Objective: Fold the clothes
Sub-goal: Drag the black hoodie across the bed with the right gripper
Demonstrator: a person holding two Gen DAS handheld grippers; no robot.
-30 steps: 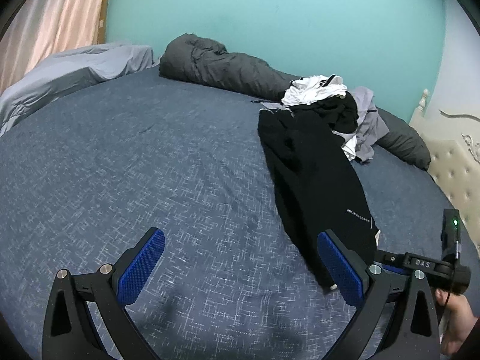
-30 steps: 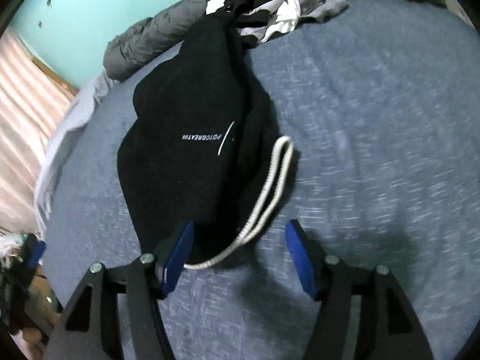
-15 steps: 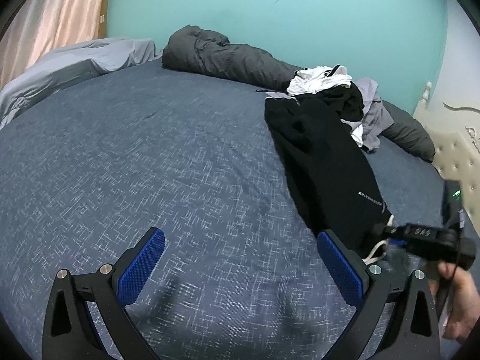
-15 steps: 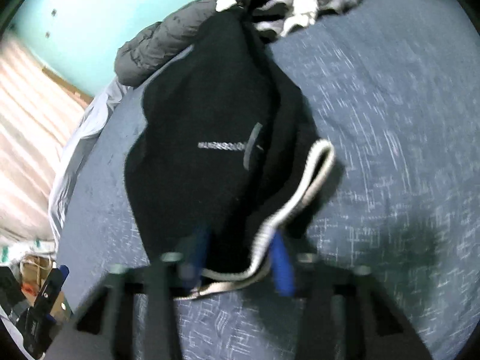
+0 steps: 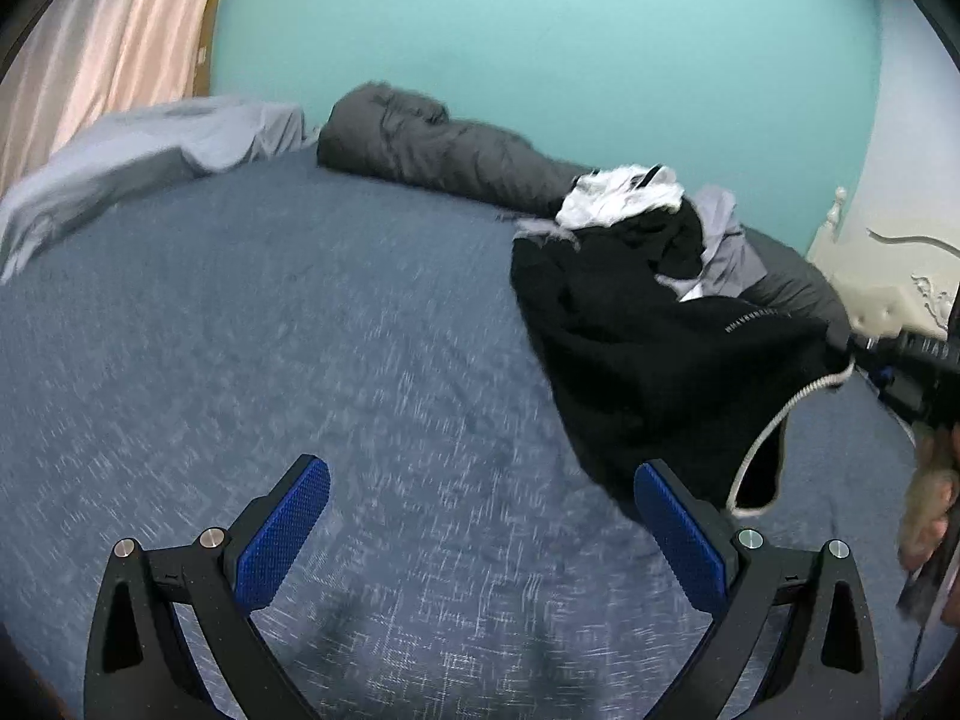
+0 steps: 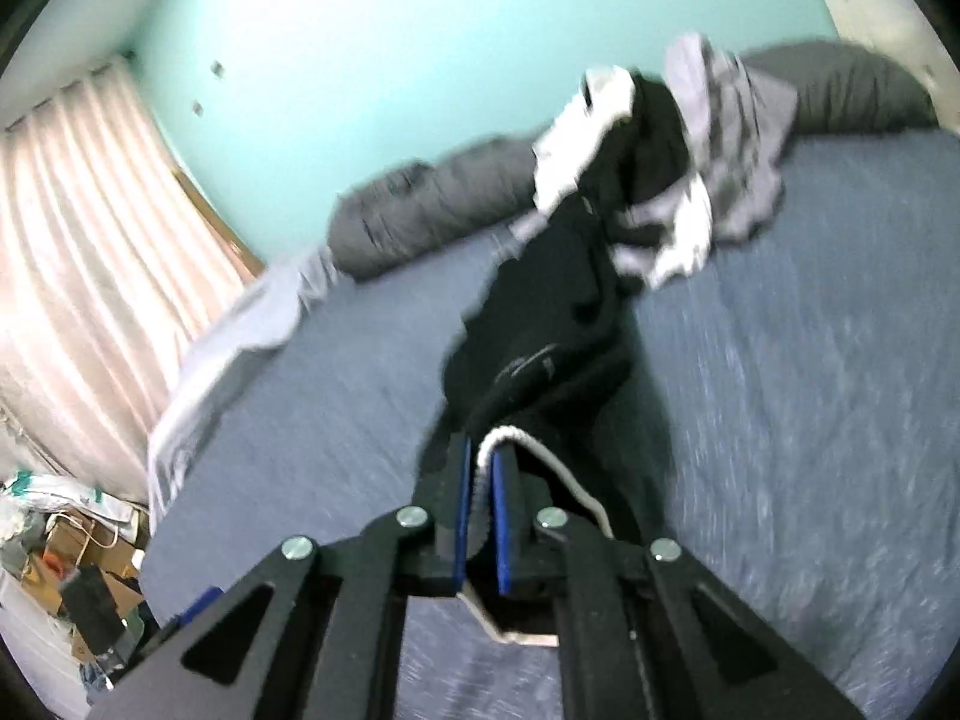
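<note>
The black garment (image 5: 648,348) is half off the bed: your right gripper (image 6: 480,516) has its jaws closing on the garment's edge, with black cloth and a loop of the white drawstring (image 6: 510,438) caught between the blue pads, and that end hangs in the air while the far end trails back into the clothes pile (image 5: 654,222). In the left wrist view the lifted cloth sags from the right gripper at the frame's right edge, the cord dangling below it. Your left gripper (image 5: 480,534) hovers low over the mattress with its jaws spread wide and nothing between them. By my reading the folding has barely begun: one piece is being drawn out, nothing lies flat or folded, and the white, grey and black items in the pile are untouched. You have plenty of room: the blue bed sheet (image 5: 270,330) is bare across the whole left and middle, a good place to spread the garment. Keep clear of the dark grey duvet (image 5: 432,150) rolled along the teal wall and the cream headboard (image 5: 888,282) just beyond the pile, and mind the bed's edge by the curtain (image 6: 90,228), where boxes clutter the floor.
</note>
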